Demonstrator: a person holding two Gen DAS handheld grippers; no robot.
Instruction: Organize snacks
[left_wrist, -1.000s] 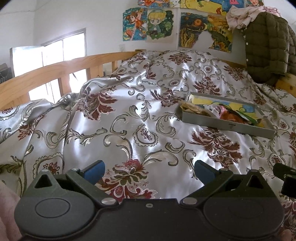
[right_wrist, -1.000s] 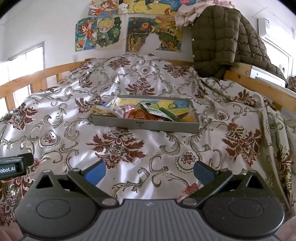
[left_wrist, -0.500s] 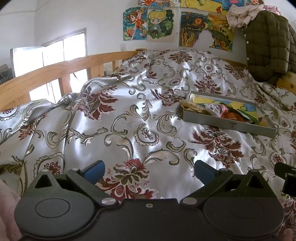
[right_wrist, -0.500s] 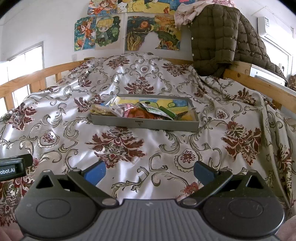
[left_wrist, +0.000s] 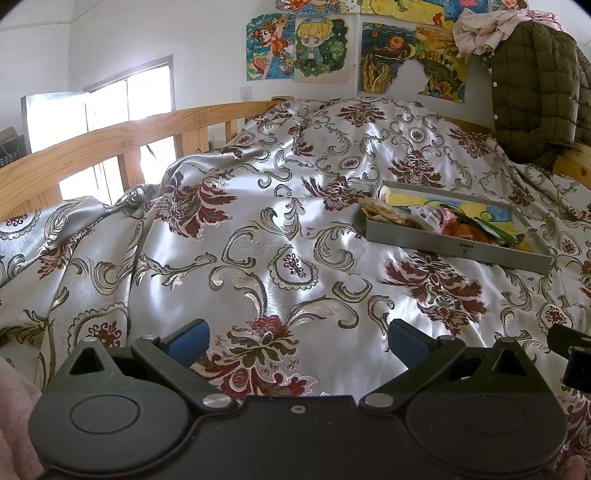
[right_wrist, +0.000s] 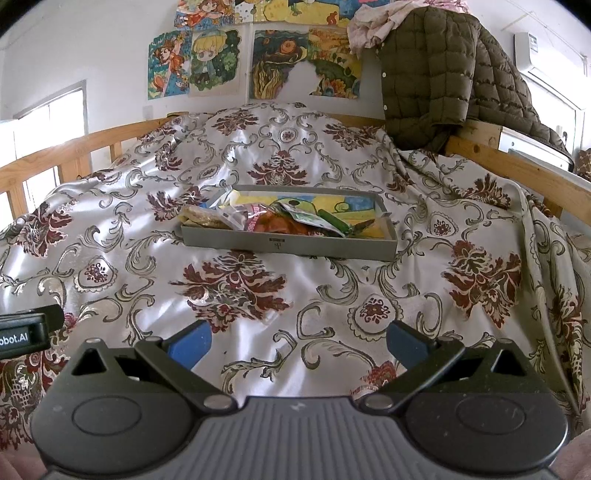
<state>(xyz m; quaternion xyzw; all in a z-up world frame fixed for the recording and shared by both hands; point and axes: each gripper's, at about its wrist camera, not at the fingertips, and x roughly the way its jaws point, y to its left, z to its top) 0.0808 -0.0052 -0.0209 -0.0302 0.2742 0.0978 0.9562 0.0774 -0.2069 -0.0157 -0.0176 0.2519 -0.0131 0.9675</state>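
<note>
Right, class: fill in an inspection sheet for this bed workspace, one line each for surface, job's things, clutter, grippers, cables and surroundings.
Surface: shiny silver bedspread with dark red flower pattern, rumpled, covering the bed.
Job's things: shallow grey rectangular tray lying on the bedspread; inside it a heap of snack packets, among them a pale biscuit pack at the left end and a green wrapper.
Clutter: nothing seen on the bedspread outside the tray.
Grippers: left gripper and right gripper both open, empty, short of the tray.
Cables: nothing seen.
Surroundings: wooden bed rail, olive quilted jacket hung on the bed frame, cartoon posters on the white wall, bright window.
</note>
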